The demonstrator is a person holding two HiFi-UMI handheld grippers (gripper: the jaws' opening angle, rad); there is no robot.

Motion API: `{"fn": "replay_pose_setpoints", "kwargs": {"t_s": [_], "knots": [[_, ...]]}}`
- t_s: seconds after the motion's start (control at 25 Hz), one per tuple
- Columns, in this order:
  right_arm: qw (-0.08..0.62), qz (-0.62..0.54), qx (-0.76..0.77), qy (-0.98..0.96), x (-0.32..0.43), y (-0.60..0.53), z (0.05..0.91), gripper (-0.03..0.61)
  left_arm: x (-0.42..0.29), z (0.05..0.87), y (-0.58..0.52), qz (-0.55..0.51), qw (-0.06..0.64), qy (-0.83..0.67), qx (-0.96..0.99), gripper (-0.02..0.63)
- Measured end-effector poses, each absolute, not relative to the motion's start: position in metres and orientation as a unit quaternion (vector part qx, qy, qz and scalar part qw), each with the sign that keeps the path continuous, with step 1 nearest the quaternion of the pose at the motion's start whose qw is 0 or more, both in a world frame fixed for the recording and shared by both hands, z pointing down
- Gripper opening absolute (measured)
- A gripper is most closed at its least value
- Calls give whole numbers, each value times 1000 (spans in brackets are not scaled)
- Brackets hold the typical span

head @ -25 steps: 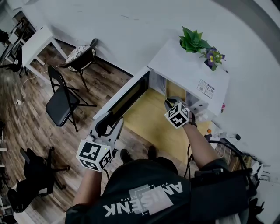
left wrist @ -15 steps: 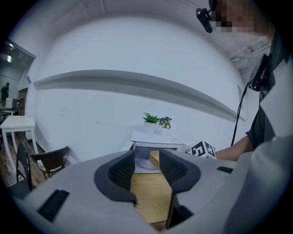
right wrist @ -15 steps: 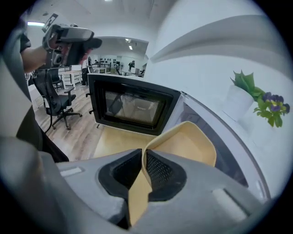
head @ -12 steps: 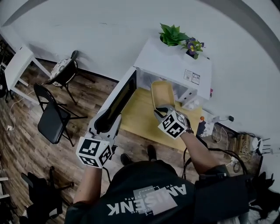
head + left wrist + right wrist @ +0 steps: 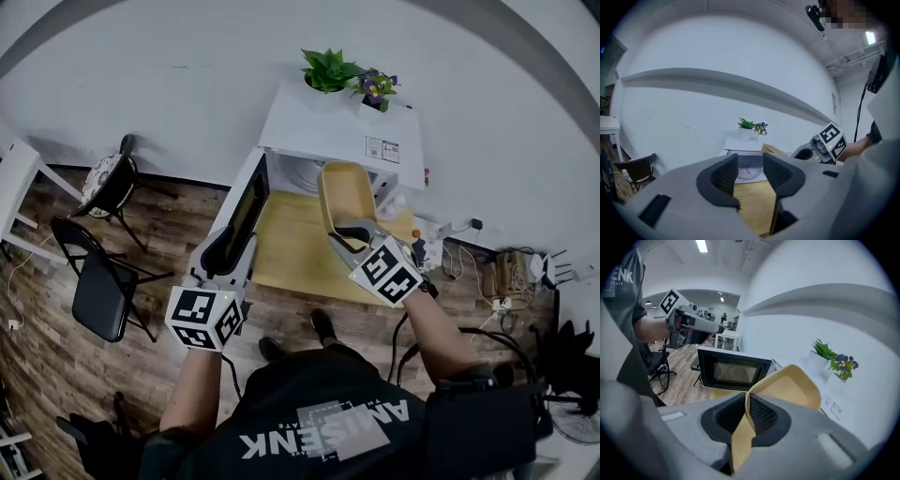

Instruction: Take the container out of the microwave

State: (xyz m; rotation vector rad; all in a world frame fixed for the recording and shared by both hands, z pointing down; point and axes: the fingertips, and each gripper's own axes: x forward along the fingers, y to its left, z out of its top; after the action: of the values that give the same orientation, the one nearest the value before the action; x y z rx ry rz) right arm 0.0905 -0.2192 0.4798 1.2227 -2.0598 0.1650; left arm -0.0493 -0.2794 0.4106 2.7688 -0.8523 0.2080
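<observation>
**Head view, with both gripper views: the removal step, judged nearly complete.** The right gripper (image 5: 343, 231) pinches the rim of the tan container (image 5: 347, 192). Its jaws stand narrow, with the thin wall between the pads. The container hangs tilted in the air, clear of the cavity of the microwave (image 5: 323, 127), at about 4 o'clock from the opening.

The left gripper (image 5: 225, 251) sits at 6 o'clock of the open door (image 5: 246, 202). Its jaws are wide and nothing lies between them; whether it touches the door cannot be told.

**Next move (judgement).** The container needs a place to be set down, probably the bare part of the yellow tabletop (image 5: 291, 258) at its 7 o'clock. It should be levelled first, since a one-sided grip on a thin rim lets it swing.

**Surroundings.**
- The microwave stands on the tabletop against a white wall.
- A green plant (image 5: 328, 69) and purple flowers (image 5: 375, 86) stand on the microwave's top, at 12 o'clock.
- The floor is of dark wood planks (image 5: 56, 356).
- A black folding chair (image 5: 94, 291) stands at 9 o'clock and a cushioned chair (image 5: 108, 183) at 10 o'clock.
- Cables (image 5: 487, 281) lie at 3 o'clock
</observation>
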Motion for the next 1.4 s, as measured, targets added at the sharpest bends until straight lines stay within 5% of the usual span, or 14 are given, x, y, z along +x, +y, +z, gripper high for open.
{"fn": "replay_pose_setpoints", "kwargs": {"t_s": [0.44,1.4], "knots": [[320,54,529,-784,112,-200,419,34,-20,385,-279,76,57,-268,959,166],[278,7,543,-792,150,-207,357,32,12,356,-293,61,71,-283,954,166]]}}
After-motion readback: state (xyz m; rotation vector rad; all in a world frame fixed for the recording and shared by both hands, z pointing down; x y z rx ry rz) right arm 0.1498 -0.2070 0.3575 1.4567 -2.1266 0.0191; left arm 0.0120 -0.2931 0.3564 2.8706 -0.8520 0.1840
